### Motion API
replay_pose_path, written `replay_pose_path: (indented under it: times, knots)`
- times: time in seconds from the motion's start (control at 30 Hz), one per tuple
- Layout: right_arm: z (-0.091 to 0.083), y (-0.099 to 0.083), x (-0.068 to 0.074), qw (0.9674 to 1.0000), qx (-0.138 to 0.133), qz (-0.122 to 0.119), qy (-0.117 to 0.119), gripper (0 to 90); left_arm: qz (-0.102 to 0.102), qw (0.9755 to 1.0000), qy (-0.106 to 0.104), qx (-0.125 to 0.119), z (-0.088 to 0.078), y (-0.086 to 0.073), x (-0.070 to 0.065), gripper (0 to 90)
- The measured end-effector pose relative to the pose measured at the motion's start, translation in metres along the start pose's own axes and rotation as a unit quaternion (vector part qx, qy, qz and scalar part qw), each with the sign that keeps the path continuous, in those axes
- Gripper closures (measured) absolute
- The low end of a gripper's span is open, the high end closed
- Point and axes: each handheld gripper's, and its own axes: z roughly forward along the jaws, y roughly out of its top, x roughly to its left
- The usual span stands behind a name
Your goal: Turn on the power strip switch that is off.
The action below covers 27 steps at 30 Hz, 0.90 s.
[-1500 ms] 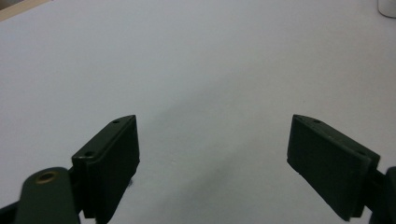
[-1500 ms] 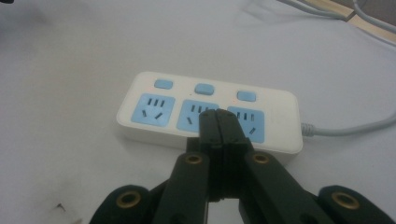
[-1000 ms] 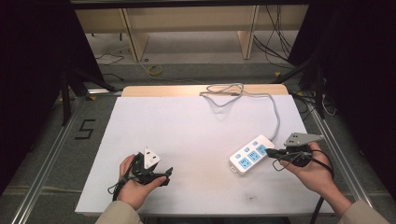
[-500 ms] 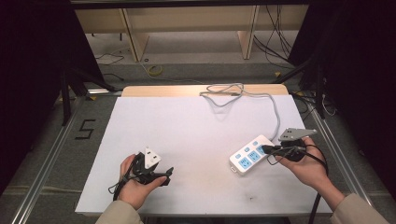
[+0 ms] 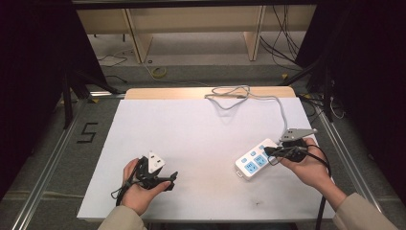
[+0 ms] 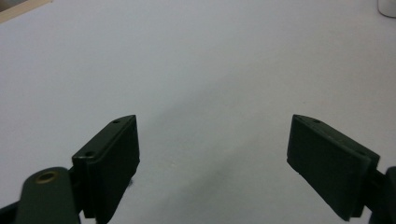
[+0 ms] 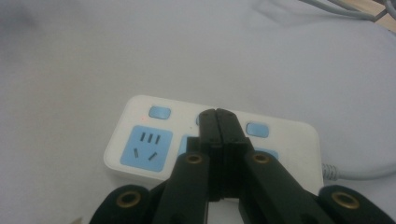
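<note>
The right gripper (image 7: pixel 217 112), jaws pressed together empty, hovers above a glossy white rounded-rectangle plastic power strip (image 7: pixel 140 116) with blue sockets; the left gripper (image 6: pixel 212 144) gapes wide over the matte white tabletop (image 6: pixel 196 56).

This looks like a lab or recording workspace rather than a home. A bench (image 5: pixel 201 129) covered in plain white sheet stands on a grey carpeted floor (image 5: pixel 52 158) between dark curtains (image 5: pixel 33 52), with metal rails (image 5: pixel 43 167) running along its sides and a black "5" (image 5: pixel 87 132) marked on the floor. Beyond it, loose cables (image 5: pixel 282 48) trail under bare wooden shelving (image 5: pixel 191 19).
</note>
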Motion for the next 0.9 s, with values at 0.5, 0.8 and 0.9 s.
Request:
replay_pose_path:
  times: [0.5, 0.8, 0.9]
  knots:
    - [0.013, 0.011, -0.001, 0.9999, 0.012, 0.0, 0.004, 90.0, 0.0, 1.0, 0.0, 0.0, 0.0, 0.0, -0.001, 16.5]
    - [0.02, 0.015, -0.002, 0.9998, 0.019, -0.002, 0.007, 90.0, 0.001, 1.0, 0.0, -0.001, 0.001, 0.0, -0.001, 16.5]
    - [0.023, 0.017, -0.002, 0.9997, 0.021, -0.001, 0.007, 90.0, 0.001, 1.0, 0.0, -0.001, 0.001, 0.0, -0.001, 16.5]
